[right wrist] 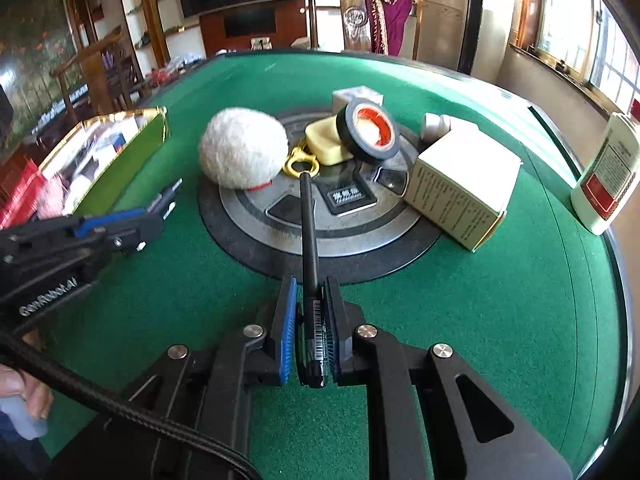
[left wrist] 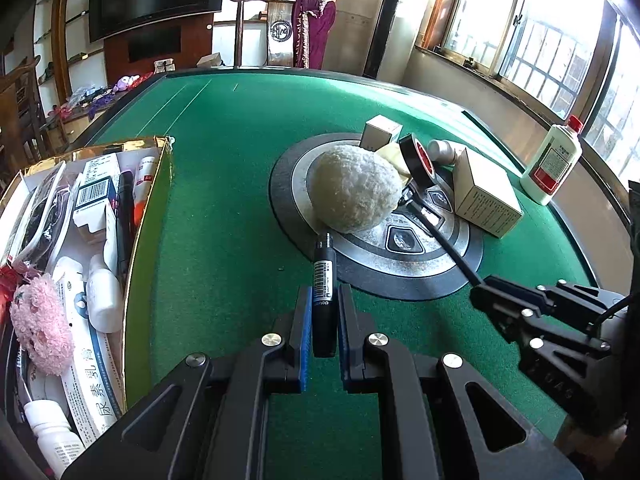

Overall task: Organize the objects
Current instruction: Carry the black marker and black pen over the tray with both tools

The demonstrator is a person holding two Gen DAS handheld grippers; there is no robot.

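Pen [right wrist: 309, 236]: its long black shaft is clamped between the blue pads of the right gripper [right wrist: 311, 284]. It points far across the green table [right wrist: 500, 320] toward the round metal hub [right wrist: 332, 240], and its near end, which carries a barcode, sits between the jaws. A short black pen part [left wrist: 325, 300], also barcoded, is pinched the same way by the left gripper [left wrist: 325, 292], over the felt just near of the hub. We cannot tell whether this part is a cap or a barrel.

Both tools tilt downward over the table's near half. They stand side by side but apart, and each shows in the other's view: the right gripper [left wrist: 478, 292] and the left gripper [right wrist: 172, 192].

At the lower left of the right wrist view, 1 hand [right wrist: 24, 384] is cut off by the edge, and what it holds is too blurred to name.

Only the left wrist view shows clearly inside the gold-rimmed box [left wrist: 148, 216] at the left, which is crammed with packets and bottles. Only the right wrist view shows the gold clasp [right wrist: 302, 160] beside the woolly ball [right wrist: 242, 148] and the whole yellow block [right wrist: 326, 140] under the tape roll [right wrist: 368, 130]. At the right are a cardboard box [right wrist: 460, 188] and a white bottle [right wrist: 604, 184], whose top is cut off.
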